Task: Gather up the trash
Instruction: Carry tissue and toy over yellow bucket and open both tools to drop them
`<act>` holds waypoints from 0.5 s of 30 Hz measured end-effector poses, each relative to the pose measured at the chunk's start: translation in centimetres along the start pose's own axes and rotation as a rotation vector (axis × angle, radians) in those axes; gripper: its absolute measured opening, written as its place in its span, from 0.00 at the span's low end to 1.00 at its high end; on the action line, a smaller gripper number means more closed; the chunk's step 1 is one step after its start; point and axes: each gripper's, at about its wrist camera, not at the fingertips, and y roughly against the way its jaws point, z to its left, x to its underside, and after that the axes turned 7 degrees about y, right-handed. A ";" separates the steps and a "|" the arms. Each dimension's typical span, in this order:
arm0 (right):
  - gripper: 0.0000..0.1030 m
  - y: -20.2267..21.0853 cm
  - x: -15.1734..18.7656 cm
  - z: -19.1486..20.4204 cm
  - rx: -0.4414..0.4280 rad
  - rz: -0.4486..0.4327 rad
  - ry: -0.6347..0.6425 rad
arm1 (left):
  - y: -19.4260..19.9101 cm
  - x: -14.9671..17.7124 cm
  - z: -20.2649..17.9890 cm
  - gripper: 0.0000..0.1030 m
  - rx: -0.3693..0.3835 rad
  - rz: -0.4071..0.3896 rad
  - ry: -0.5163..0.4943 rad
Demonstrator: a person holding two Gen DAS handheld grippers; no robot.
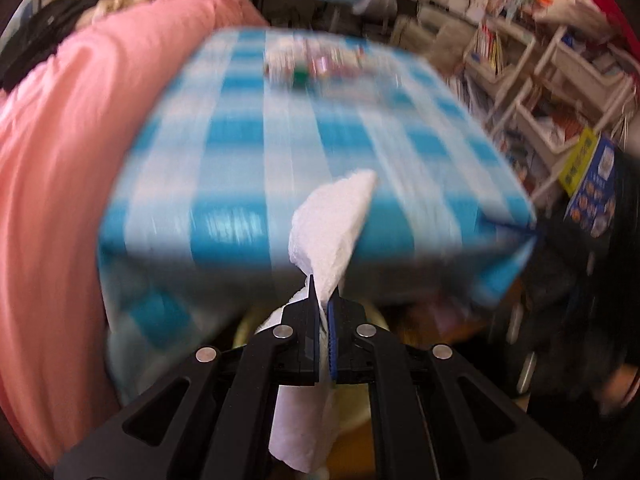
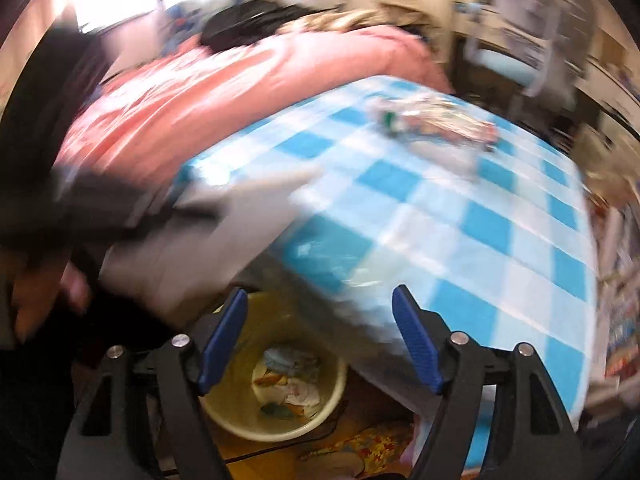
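White tissue clamped in left gripper; right gripper, jaws apart, empty above yellow bin.

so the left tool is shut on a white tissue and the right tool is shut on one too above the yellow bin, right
Not quite. The left tool is shut on the white tissue, but the right tool is open and holds nothing above the yellow bin, as the right wrist view shows.

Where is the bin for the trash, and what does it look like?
Find the table with the blue-and-white checked cloth. On the floor by its near edge stands a round, pale yellow bin, below the open right hand-held gripper. It alone is an open tub with crumpled scraps inside.
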 end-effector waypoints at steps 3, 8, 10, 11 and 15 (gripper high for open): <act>0.70 -0.3 0.1 -1.5 0.048 -0.009 -0.067 | -0.8 2.7 -0.4 0.12 -0.013 0.085 -0.019; 0.73 -0.4 0.0 -1.7 0.117 -0.023 -0.096 | 2.1 2.2 1.1 0.54 -0.062 -0.044 0.055; 0.77 -0.5 -0.2 -1.7 0.160 -0.044 -0.091 | 3.8 0.5 1.4 0.63 -0.079 -0.144 0.072; 0.78 -0.5 -0.3 -1.8 0.183 -0.052 -0.090 | 4.9 -1.0 1.4 0.65 -0.095 -0.205 0.072; 0.79 -0.6 -0.7 -1.5 0.243 -0.067 -0.096 | 8.5 -8.7 0.8 0.79 -0.135 -0.466 0.079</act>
